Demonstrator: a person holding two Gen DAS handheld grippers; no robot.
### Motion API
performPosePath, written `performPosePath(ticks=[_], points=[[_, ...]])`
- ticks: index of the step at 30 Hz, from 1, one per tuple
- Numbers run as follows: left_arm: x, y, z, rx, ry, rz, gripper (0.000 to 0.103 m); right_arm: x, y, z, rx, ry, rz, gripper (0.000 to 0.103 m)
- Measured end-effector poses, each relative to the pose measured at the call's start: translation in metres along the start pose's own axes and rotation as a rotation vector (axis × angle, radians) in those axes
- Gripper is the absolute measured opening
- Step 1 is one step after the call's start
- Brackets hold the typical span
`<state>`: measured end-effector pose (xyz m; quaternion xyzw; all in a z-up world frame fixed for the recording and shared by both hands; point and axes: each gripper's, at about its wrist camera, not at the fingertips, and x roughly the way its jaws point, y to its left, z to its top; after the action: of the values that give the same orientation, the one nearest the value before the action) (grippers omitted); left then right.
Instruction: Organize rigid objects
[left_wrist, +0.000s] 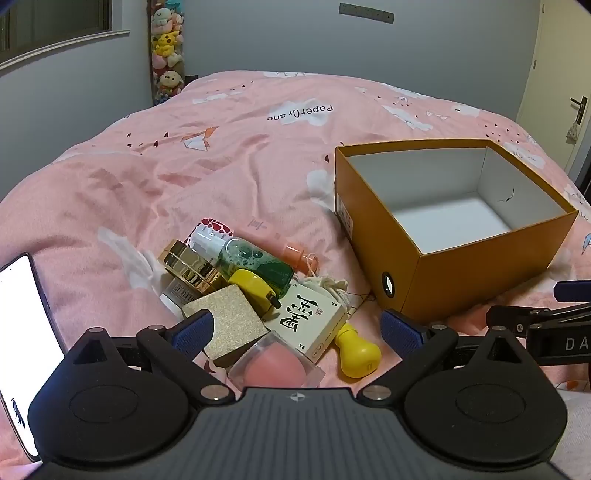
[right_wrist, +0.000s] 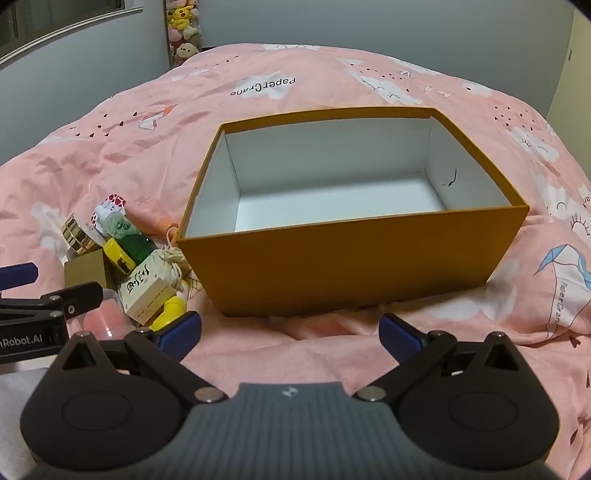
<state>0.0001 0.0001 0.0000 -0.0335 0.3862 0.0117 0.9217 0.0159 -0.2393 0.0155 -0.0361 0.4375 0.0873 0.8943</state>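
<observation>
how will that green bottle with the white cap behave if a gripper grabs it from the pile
The green bottle lies on its side atop other items, so it would probably roll or slip once nudged. Its clear, glossy wall looks smooth, likely slick between pads. Liquid with bubbles shows inside, so it is probably heavy for its size, and the weight may shift.

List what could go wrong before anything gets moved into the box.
1. The items lie heaped on a soft quilt; lifting the gold cube could topple the green bottle or the yellow tape measure leaning against it.
2. The clear case looks slick and may slip.
3. The empty box could shift if bumped.
</observation>
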Motion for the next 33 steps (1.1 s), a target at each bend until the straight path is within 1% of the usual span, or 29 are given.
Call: performPosePath(ticks=[1,33], points=[[0.0000,0.0000,0.0000,0.000,0.000,0.000,0.103,0.0007,-0.0013,0.0038,-0.005,0.008,0.002,0.100],[0.0001,0.0002,-0.0001,-0.005,0.006,-0.003,0.103,0.0045,-0.0001,0.0028,-0.017,0.035,0.003,0.100]])
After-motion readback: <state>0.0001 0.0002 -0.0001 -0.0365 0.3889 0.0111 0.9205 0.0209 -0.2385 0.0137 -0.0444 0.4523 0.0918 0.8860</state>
